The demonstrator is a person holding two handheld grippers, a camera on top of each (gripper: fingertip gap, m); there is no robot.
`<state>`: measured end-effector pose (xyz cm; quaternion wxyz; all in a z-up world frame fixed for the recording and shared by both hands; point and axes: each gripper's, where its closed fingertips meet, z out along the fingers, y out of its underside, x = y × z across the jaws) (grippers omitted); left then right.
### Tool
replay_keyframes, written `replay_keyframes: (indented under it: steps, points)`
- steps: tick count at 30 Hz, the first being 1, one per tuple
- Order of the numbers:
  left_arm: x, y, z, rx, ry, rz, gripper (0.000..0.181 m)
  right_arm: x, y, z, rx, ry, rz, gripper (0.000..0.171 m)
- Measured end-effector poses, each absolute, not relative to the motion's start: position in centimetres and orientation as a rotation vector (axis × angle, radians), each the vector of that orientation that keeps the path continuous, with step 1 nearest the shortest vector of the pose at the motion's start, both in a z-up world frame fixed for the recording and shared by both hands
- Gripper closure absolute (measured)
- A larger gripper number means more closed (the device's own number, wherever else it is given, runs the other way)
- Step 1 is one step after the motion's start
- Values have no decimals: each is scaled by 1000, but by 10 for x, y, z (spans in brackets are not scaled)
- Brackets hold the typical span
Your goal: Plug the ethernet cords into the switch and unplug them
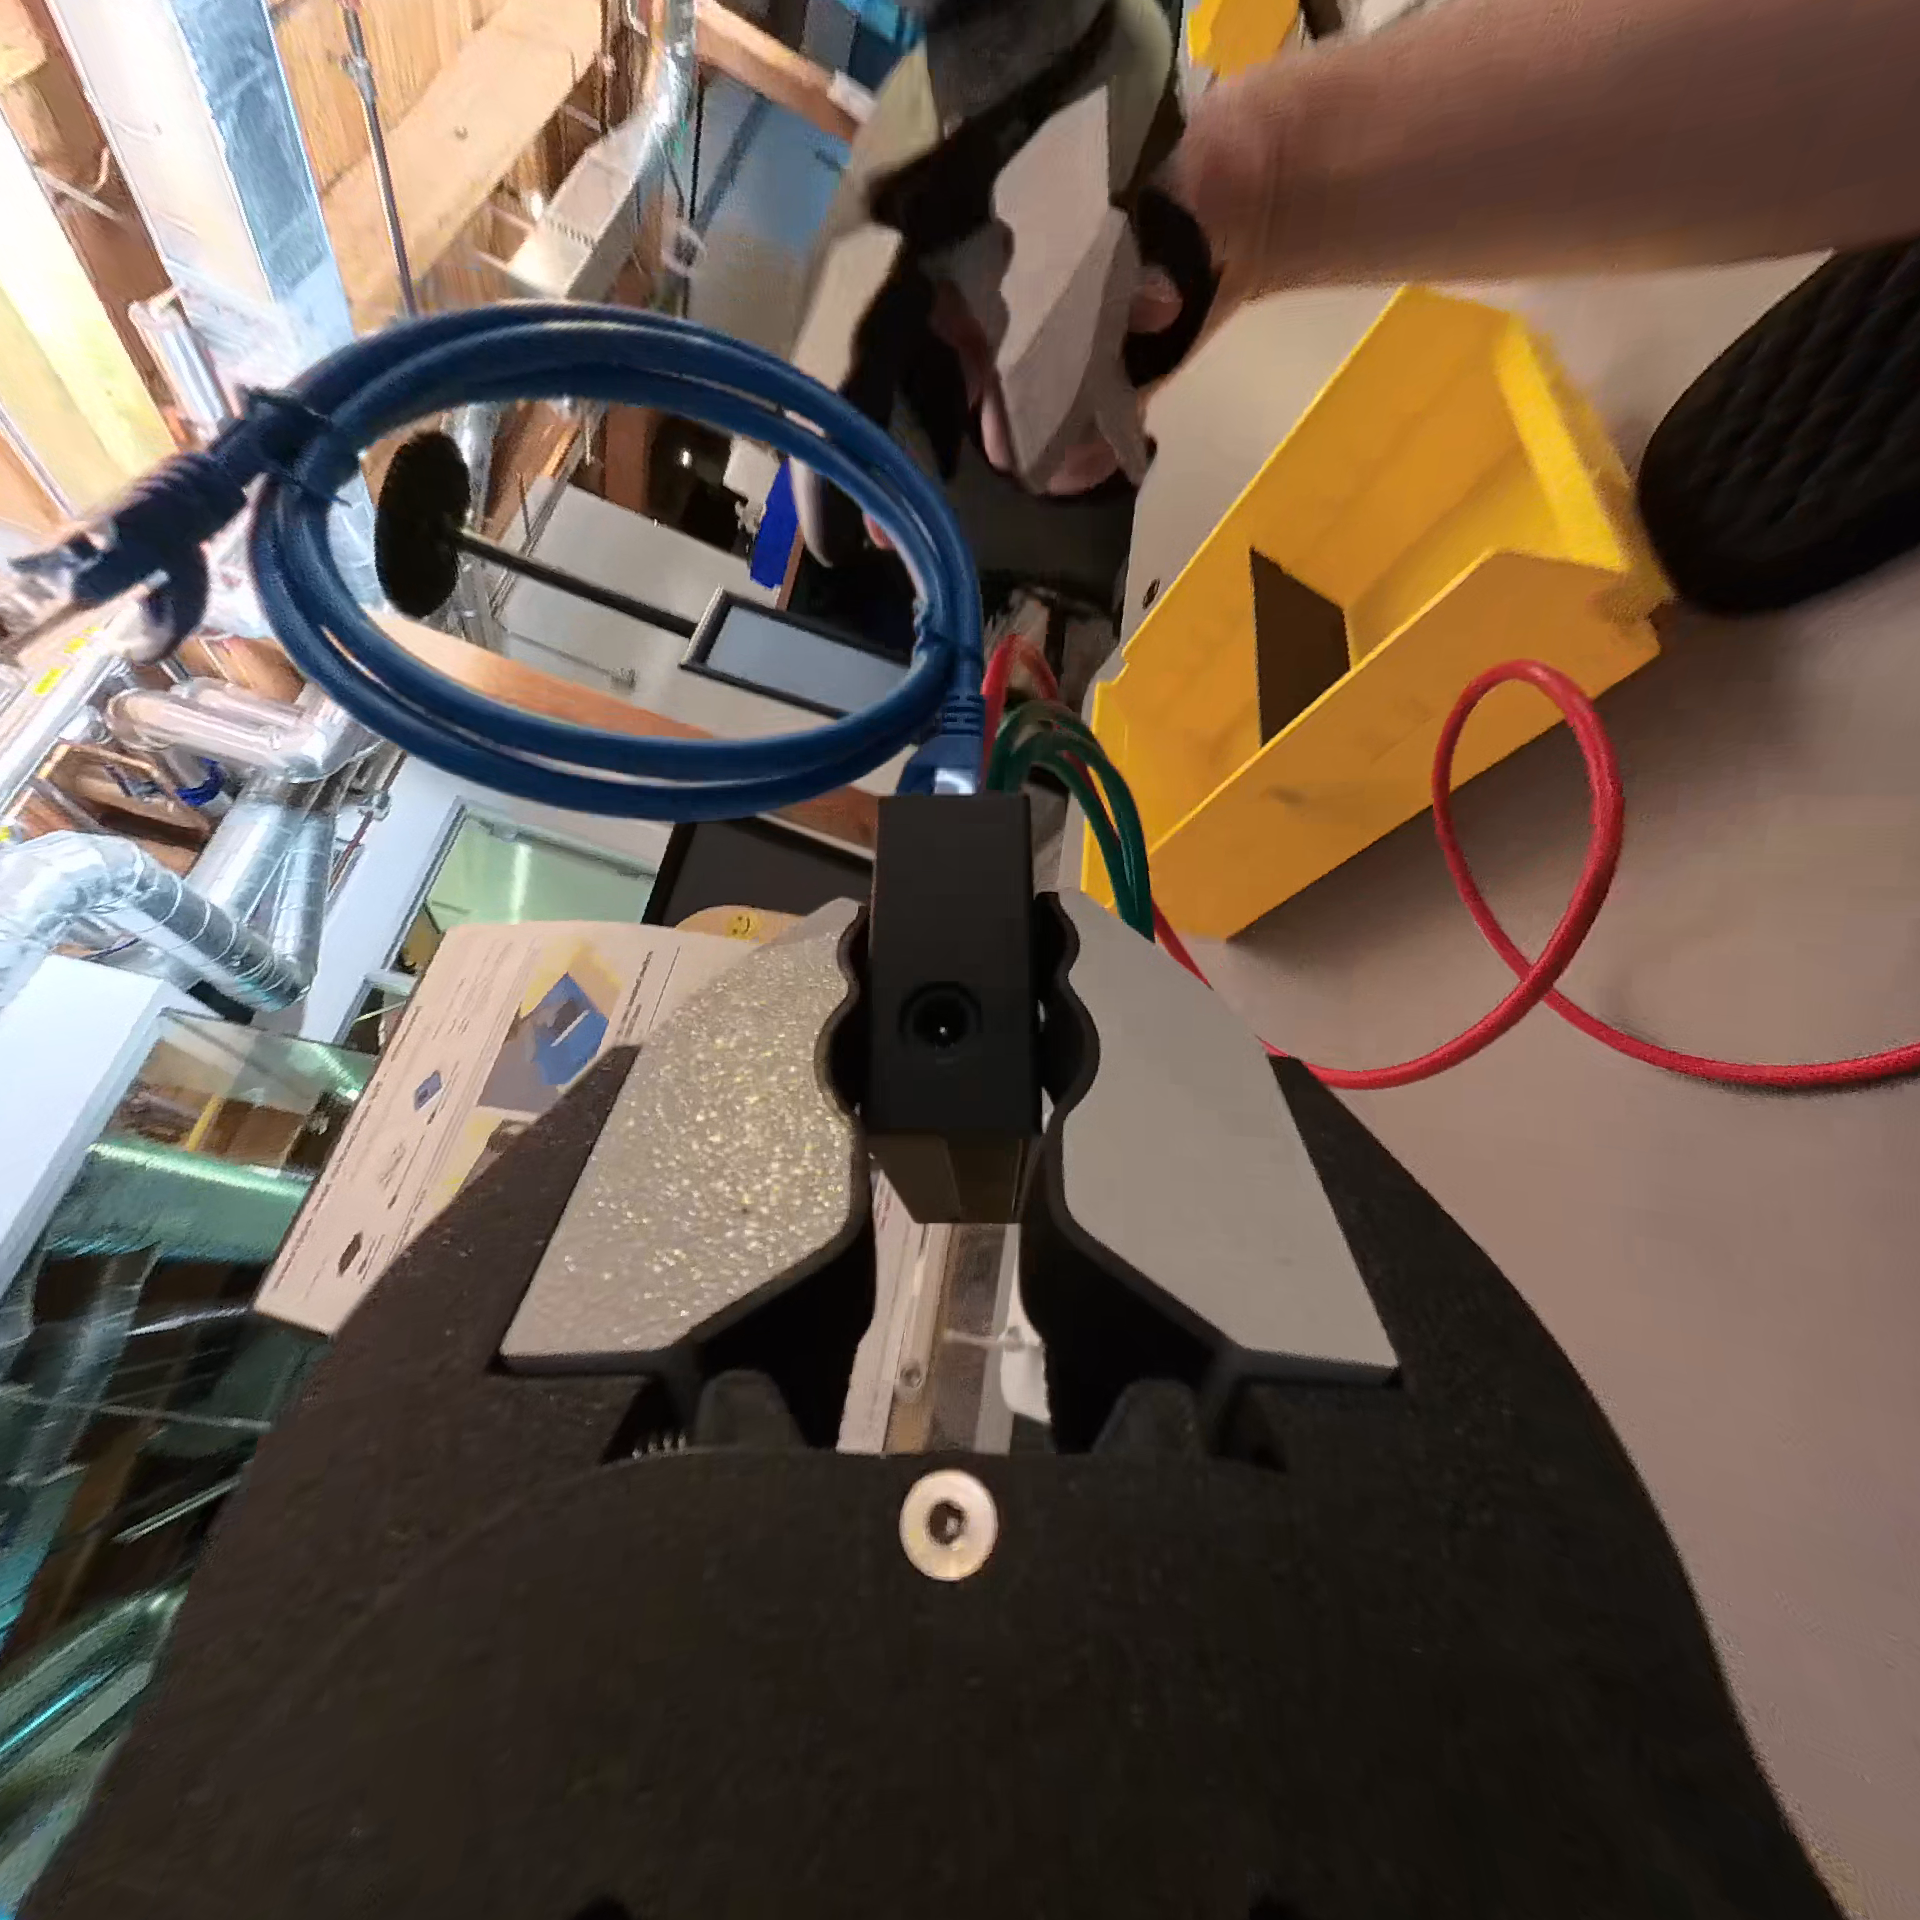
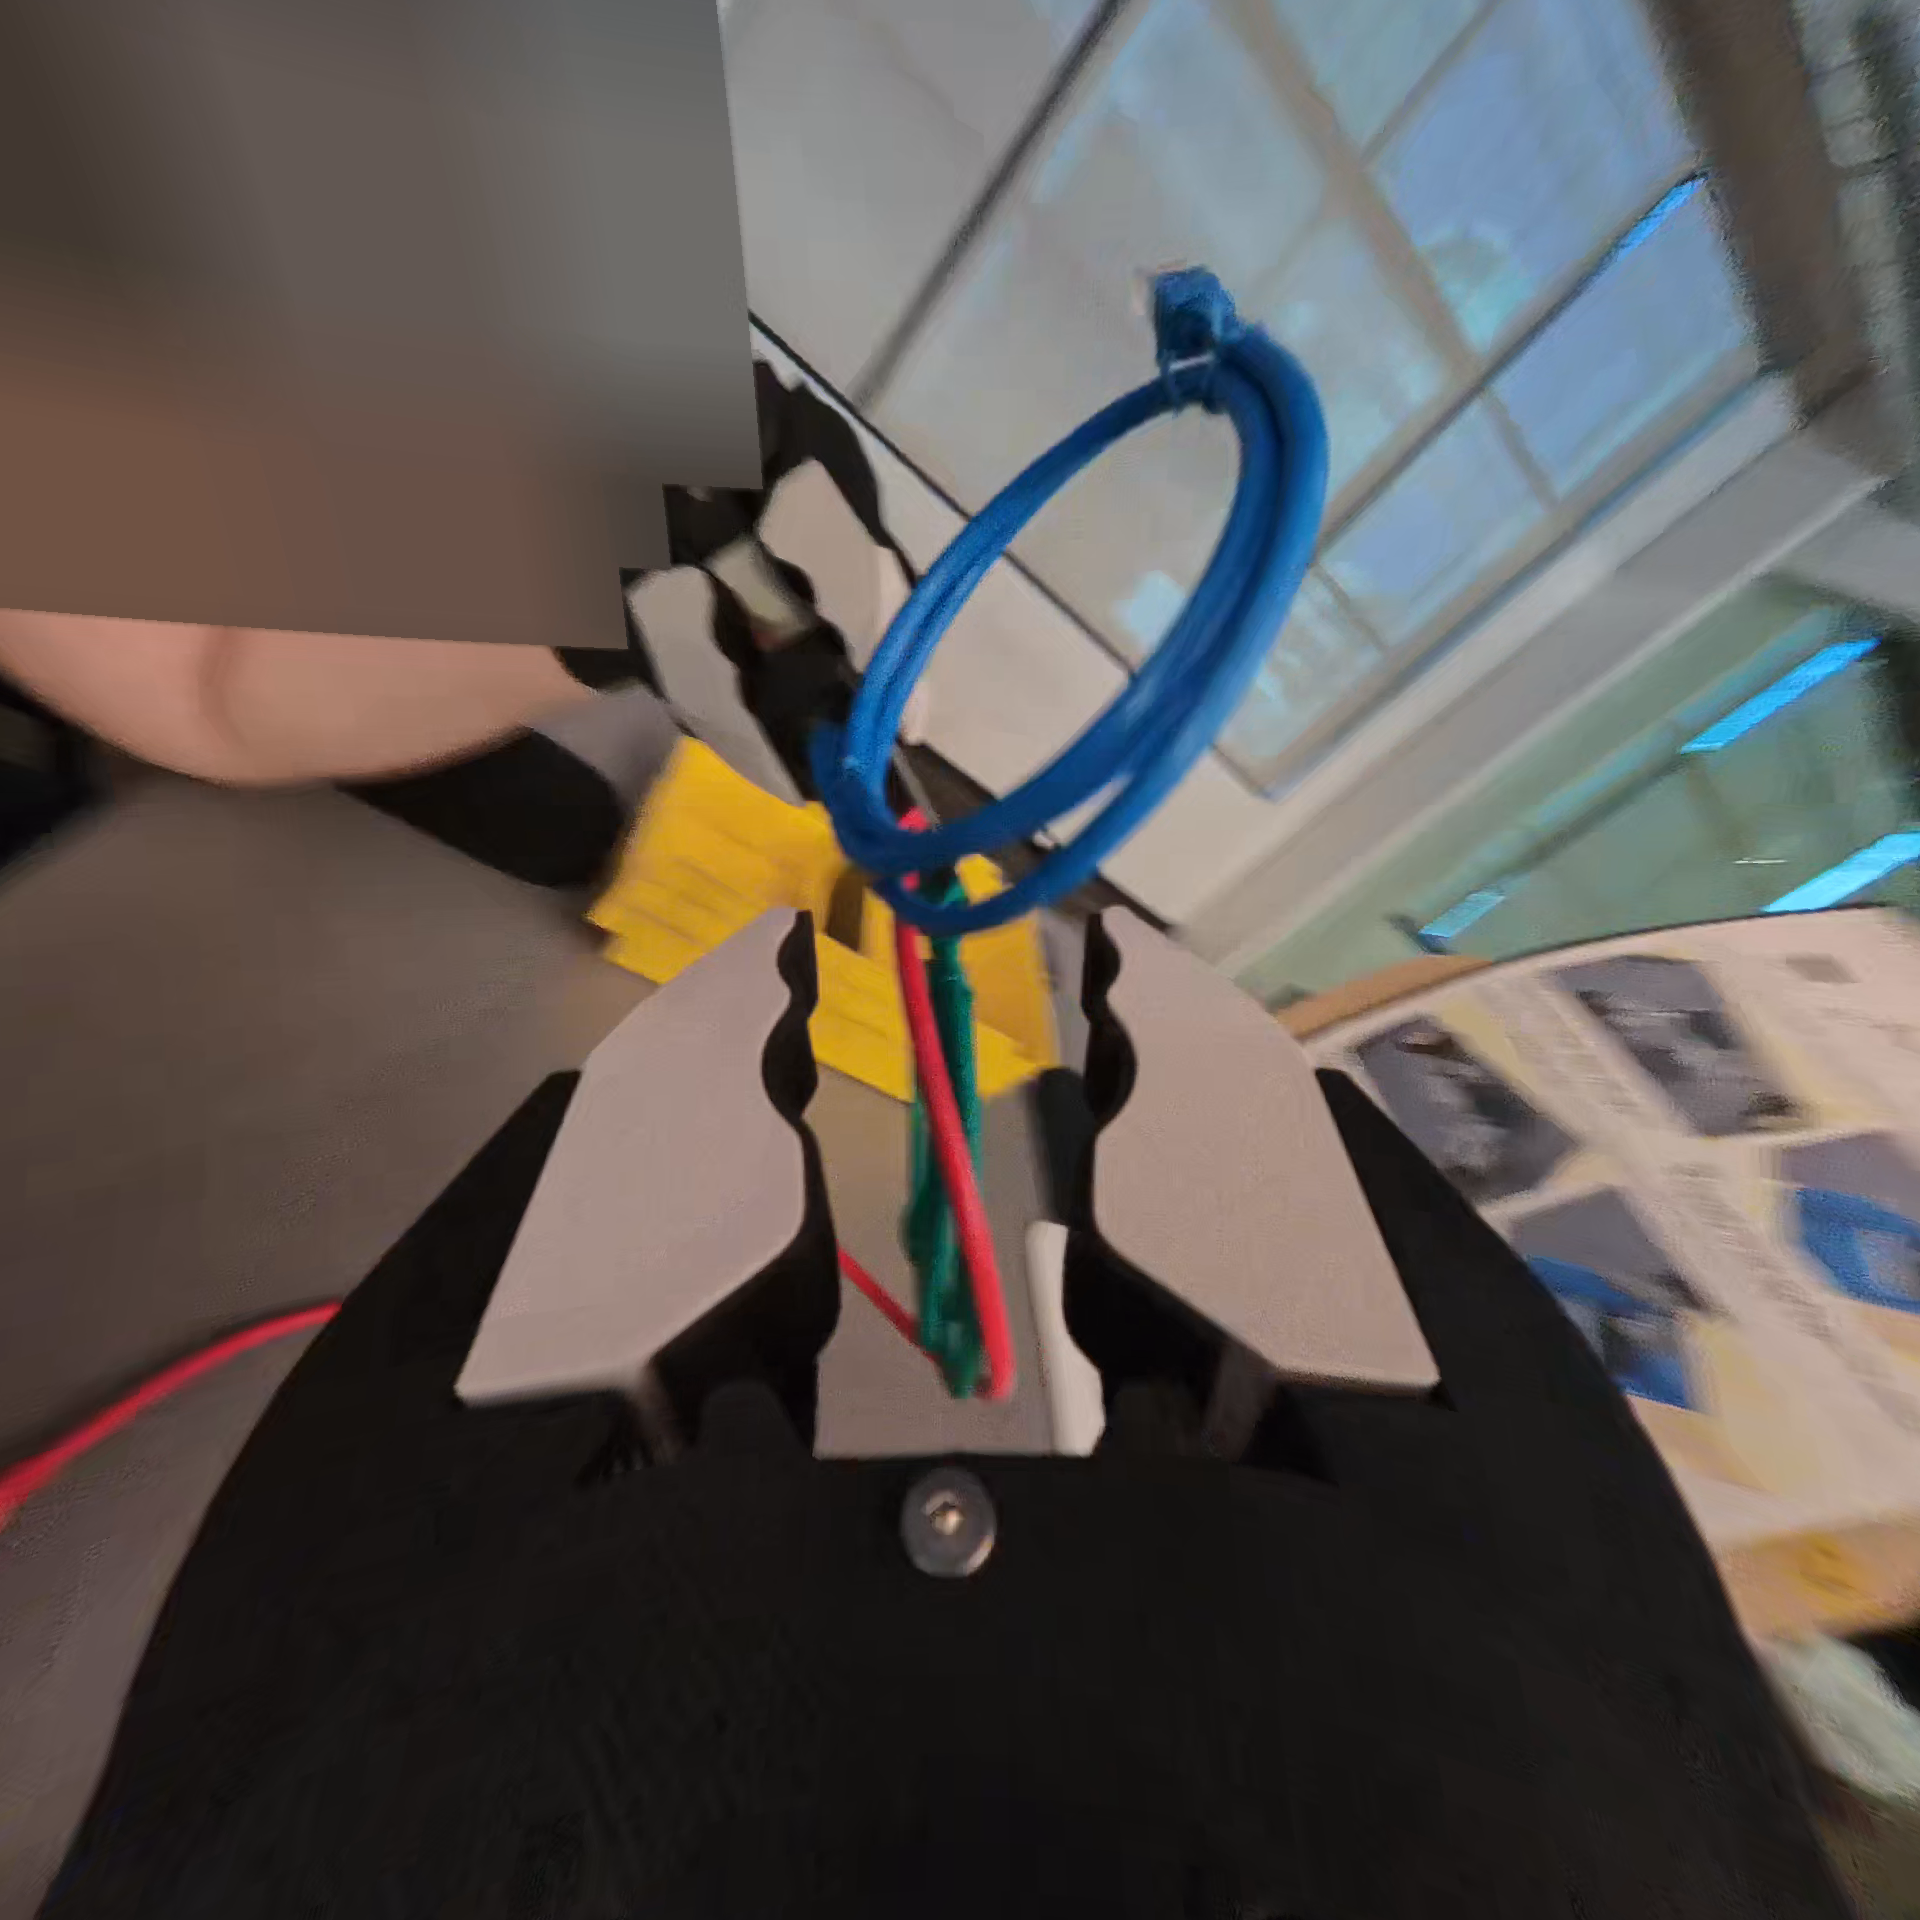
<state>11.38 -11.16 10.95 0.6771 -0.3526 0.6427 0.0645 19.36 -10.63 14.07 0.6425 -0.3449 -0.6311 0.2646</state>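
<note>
left gripper (image 1: 951,1023) clenched on black switch (image 1: 951,956), blue cord (image 1: 623,582) plugged at its 12 o'clock end; right gripper (image 2: 945,997) released, holding nothing.

Left gripper (image 1: 951,1023) body: broad black housing with a grainy, matte finish, widening toward the camera.
Left gripper fingers (image 1: 717,1143): flat grey plates, speckled where light strikes, with black wavy inner edges.
Left gripper screw (image 1: 948,1527): silver, hex-socket head on a washer, centred at the base of the fingers.
Right gripper (image 2: 940,1049) body: the same grainy black housing, with the same flared outline.
Right gripper fingers (image 2: 665,1174): plain light-grey angular plates, with black scalloped inner edges.
Right gripper screw (image 2: 948,1527): silver hex-socket head, centred.
Right gripper rail: a grey strip between the fingers with a white piece beside it.
</note>
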Motion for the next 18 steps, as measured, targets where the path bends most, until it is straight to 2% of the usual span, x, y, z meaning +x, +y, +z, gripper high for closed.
replay_keyframes:
  steps: [4, 9, 11, 13, 15, 18]
  points:
    - [110, -98, 107, -830, 1422, 212, 152, 186, -107, 161, -685, -1332, 386, 126]
    - [101, -87, 110, -871, 1384, 279, 152, 202, -77, 183, -769, -1135, 151, 121]
    - [96, -81, 110, -896, 1371, 315, 152, 206, -81, 190, -737, -1097, 140, 127]
    - [93, -76, 109, -919, 1361, 345, 152, 192, -98, 178, -694, -1218, 158, 129]
    - [91, -71, 107, -944, 1363, 399, 152, 169, -108, 156, -650, -1348, 116, 124]
    - [94, -67, 100, -964, 1386, 471, 152, 140, -91, 123, -694, -1456, -63, 121]
